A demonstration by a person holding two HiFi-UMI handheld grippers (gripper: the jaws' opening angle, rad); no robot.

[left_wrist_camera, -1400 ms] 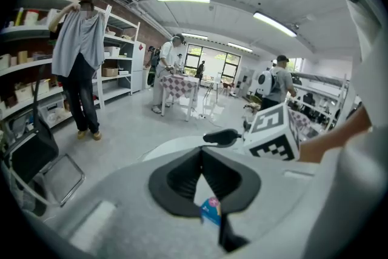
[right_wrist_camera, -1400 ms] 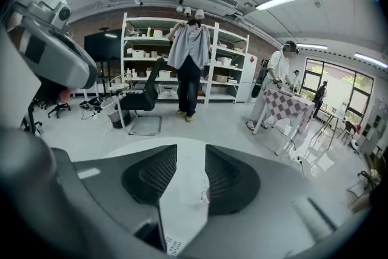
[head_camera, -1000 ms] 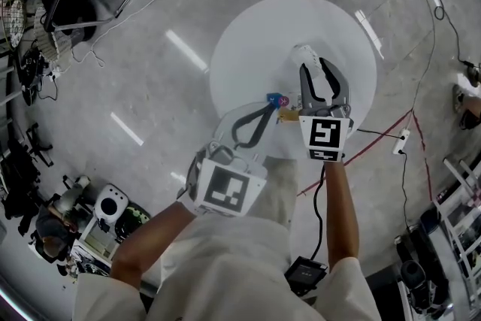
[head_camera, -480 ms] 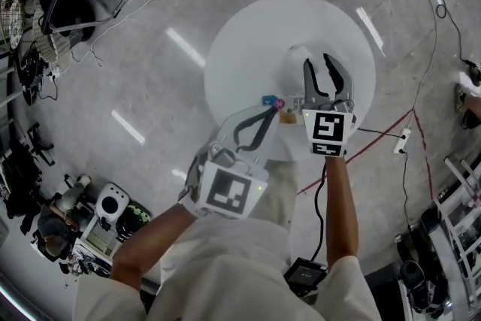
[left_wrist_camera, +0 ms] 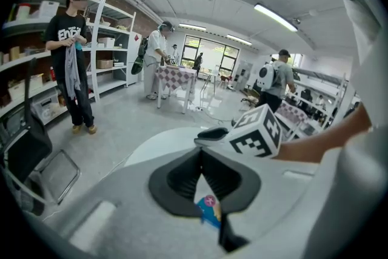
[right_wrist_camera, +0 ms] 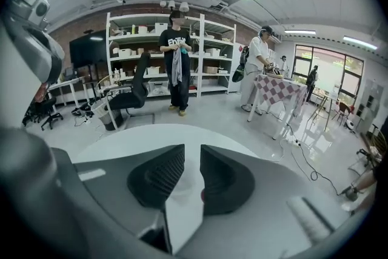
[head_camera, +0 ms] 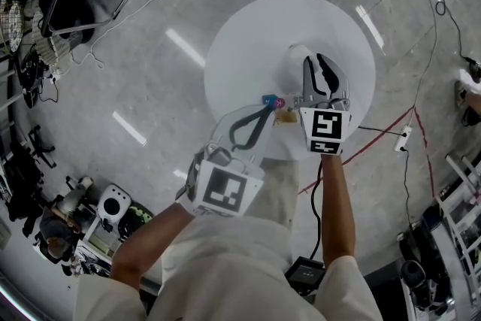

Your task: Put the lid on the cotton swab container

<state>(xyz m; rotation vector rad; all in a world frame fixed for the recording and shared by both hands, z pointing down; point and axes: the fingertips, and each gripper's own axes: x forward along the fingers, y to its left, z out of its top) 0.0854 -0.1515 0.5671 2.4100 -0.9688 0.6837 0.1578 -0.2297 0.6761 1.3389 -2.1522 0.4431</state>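
Down on the round white surface [head_camera: 240, 34] both tools sit close together near its front edge. The left gripper [head_camera: 267, 109] has its jaws together, the dark pads meeting in a line at the tips in the left gripper view [left_wrist_camera: 200, 154]. The cotton swab container [head_camera: 272, 100], a small thing in blue, pink and yellow, stands just off those tips, between the two tools. In the left gripper view it shows through the gap low between the pads [left_wrist_camera: 209, 209], and whether they touch it cannot be told. The right gripper [head_camera: 322, 70] lies just beside it and points farther onto the surface. Its jaws are closing, with a narrow slit left between the ribbed pads in the right gripper view [right_wrist_camera: 192, 158]. Something pale and rounded lies in that slit, too washed out against the white to name, and no pad can be seen pressing on it. A white rounded piece, seemingly the lid [head_camera: 299, 53], rests on the surface at the tip of that gripper's left jaw. Beyond, a person [right_wrist_camera: 176, 63] stands before white shelves [right_wrist_camera: 139, 45].
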